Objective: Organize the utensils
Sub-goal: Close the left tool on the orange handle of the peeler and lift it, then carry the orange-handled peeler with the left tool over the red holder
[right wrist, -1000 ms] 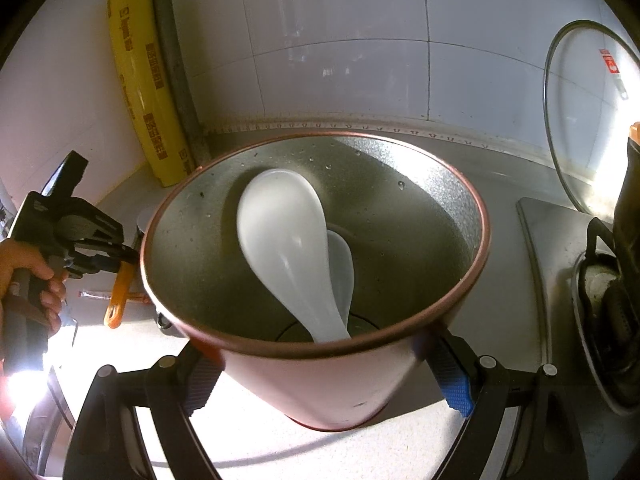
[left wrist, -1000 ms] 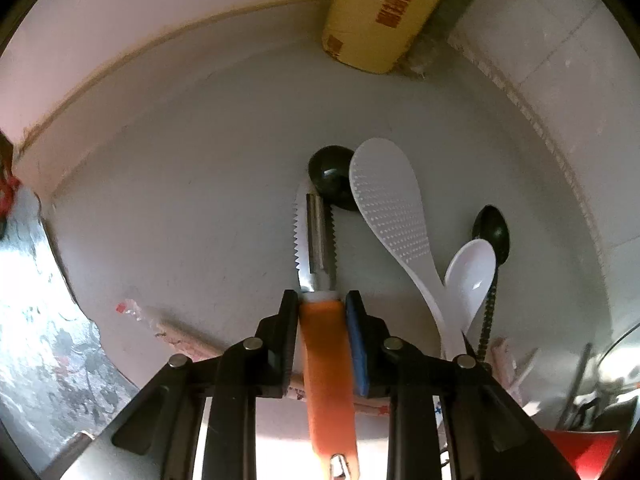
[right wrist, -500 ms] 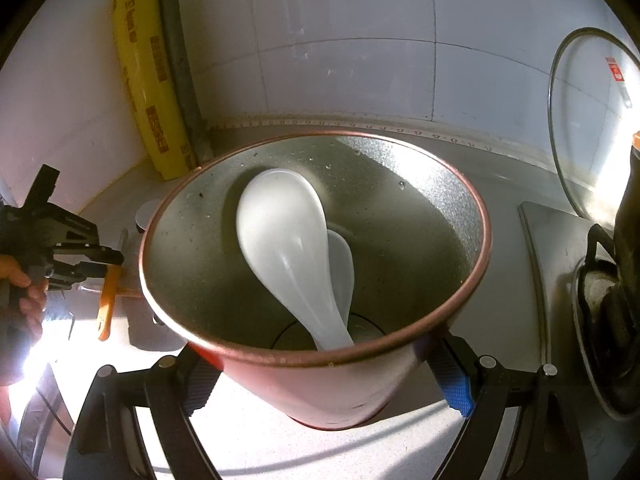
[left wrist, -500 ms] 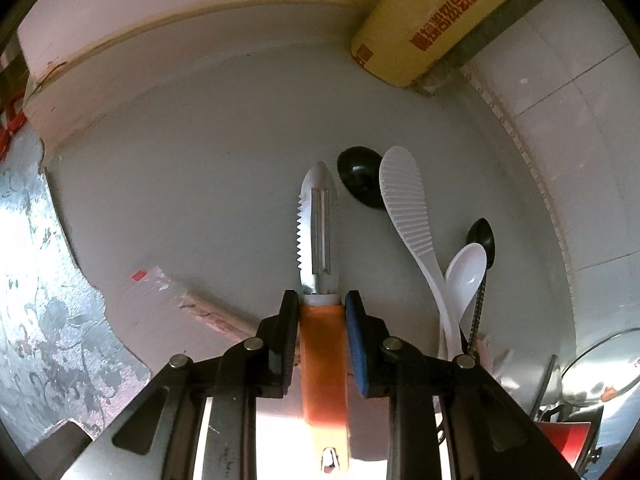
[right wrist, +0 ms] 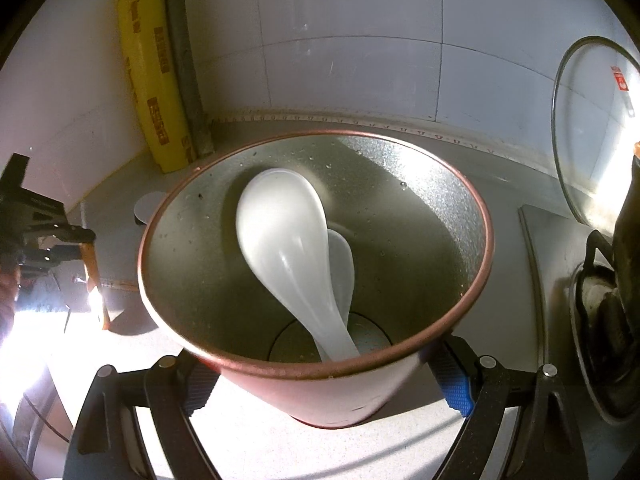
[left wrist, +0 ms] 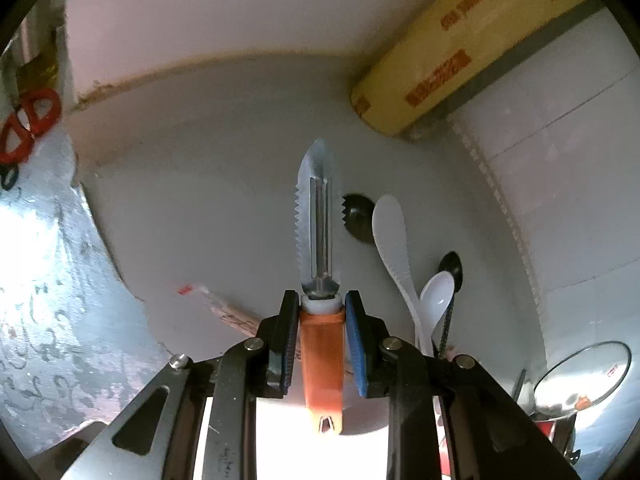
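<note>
My left claw (left wrist: 322, 320) grips the peeler (left wrist: 320, 280) above the table (left wrist: 200, 200): orange handle, white collar, slotted steel blade with toothed edges. My right claw (right wrist: 320, 384) clasps the red pot (right wrist: 340, 396).

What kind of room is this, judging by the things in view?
Most likely a home kitchen corner: a grey countertop against white tiled walls, a glass pot lid leaning on the tiles, and spoons lying on the counter.
</note>
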